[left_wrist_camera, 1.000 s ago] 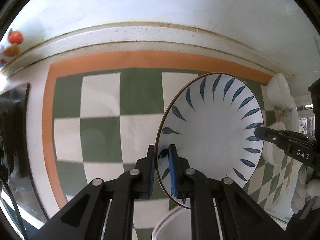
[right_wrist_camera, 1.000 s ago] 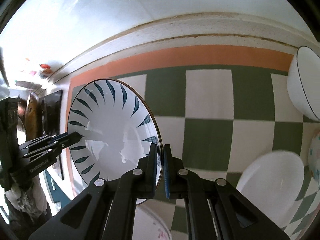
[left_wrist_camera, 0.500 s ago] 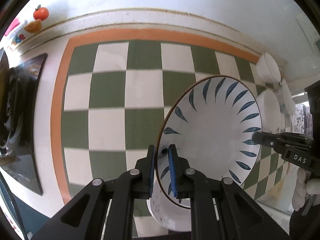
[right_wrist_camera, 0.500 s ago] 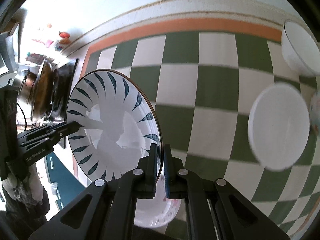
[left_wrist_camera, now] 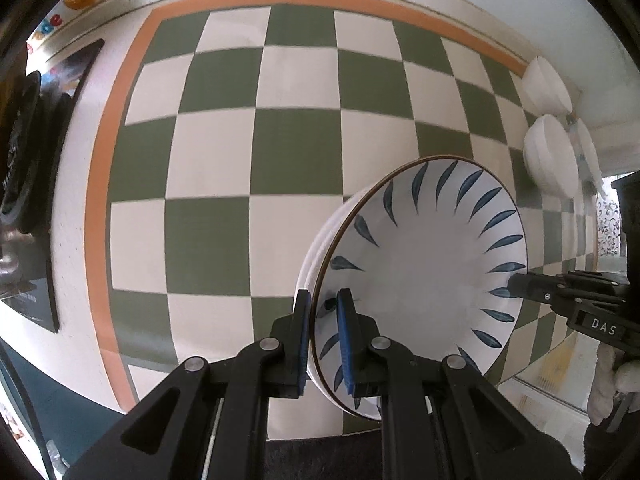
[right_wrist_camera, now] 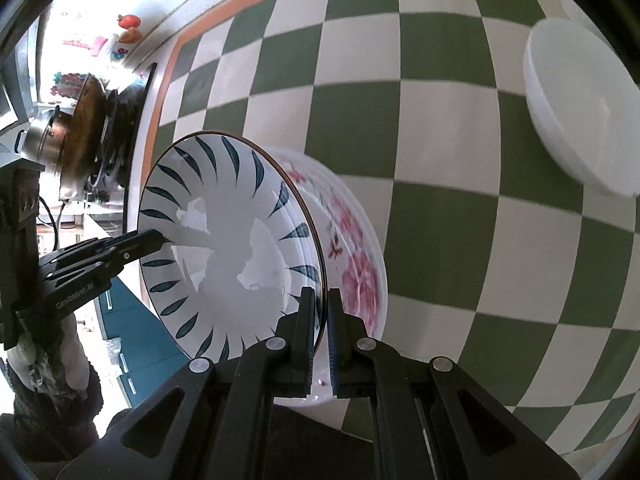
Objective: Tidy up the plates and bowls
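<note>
A white bowl with blue leaf strokes [left_wrist_camera: 424, 264] is held by both grippers at opposite rims. My left gripper [left_wrist_camera: 324, 312] is shut on its near rim; it shows at the left of the right wrist view [right_wrist_camera: 160, 238]. My right gripper [right_wrist_camera: 322, 308] is shut on the other rim [right_wrist_camera: 224, 240]; it shows at the right of the left wrist view [left_wrist_camera: 516, 282]. Right beneath the bowl lies a white plate with pink flowers [right_wrist_camera: 356, 248], its white edge showing in the left wrist view [left_wrist_camera: 316, 248].
The table has a green and white checked cloth [left_wrist_camera: 256, 152] with an orange border. White bowls [left_wrist_camera: 550, 156] stand at the far right; one shows large in the right wrist view [right_wrist_camera: 580, 108]. A stove with pans [right_wrist_camera: 92, 120] is at the left.
Both grippers have carried the blue-leaf bowl toward the near table edge and lowered it over the flowered plate. The view has tilted down toward the table.
</note>
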